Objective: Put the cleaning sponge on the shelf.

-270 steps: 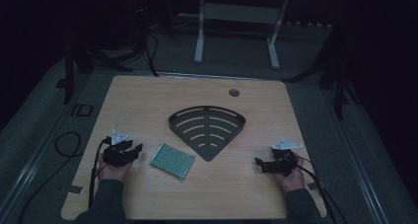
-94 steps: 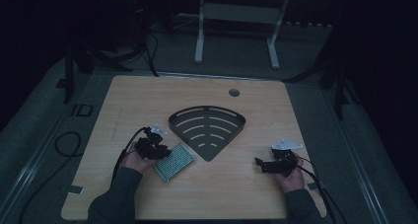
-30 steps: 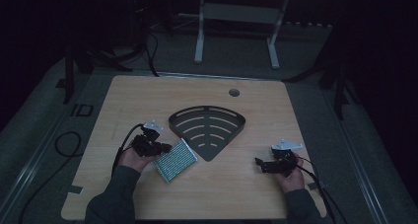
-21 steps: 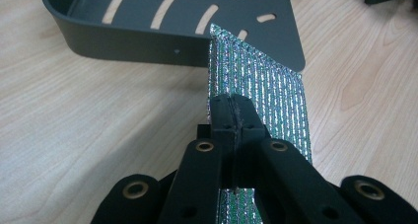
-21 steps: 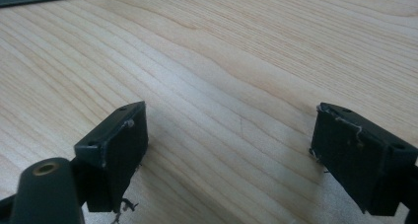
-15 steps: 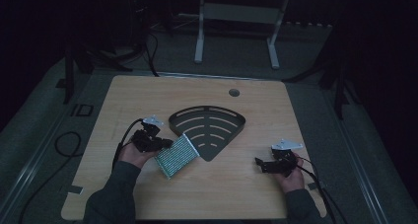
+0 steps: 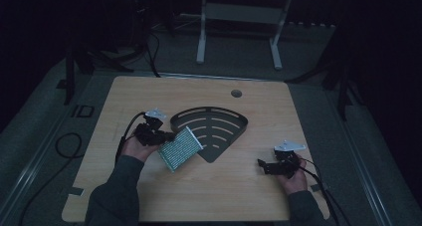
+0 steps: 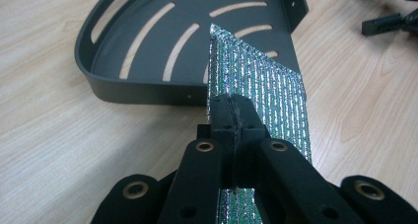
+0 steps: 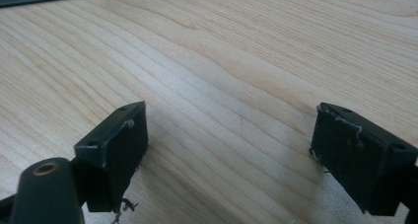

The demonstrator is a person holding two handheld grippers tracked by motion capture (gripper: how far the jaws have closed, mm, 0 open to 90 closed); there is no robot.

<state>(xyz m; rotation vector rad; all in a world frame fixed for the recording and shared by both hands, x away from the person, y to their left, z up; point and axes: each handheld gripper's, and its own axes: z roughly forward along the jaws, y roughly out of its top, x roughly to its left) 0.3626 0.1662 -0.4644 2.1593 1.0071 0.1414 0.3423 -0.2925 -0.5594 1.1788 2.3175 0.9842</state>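
Beside the rack (image 8: 148, 51), left gripper (image 8: 231, 110) pinches the mat (image 8: 266, 86) — seemingly lifted.

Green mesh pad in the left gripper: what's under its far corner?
The green mesh pad, pinched by the left gripper, reaches over the straight edge of the dark slotted tray. Tray floor and slots show beside it; what lies directly beneath is covered, and contact is unclear.

Wooden table (image 7: 209, 196), dim room. Left gripper (image 7: 158, 136) clamps a glittery green sheet (image 7: 180, 148), tilted, its far corner at the dark slotted fan-shaped tray (image 7: 214, 131) mid-table. Right gripper (image 7: 264, 166) rests near right edge, jaws apart. Small hole (image 7: 236, 93) far side.
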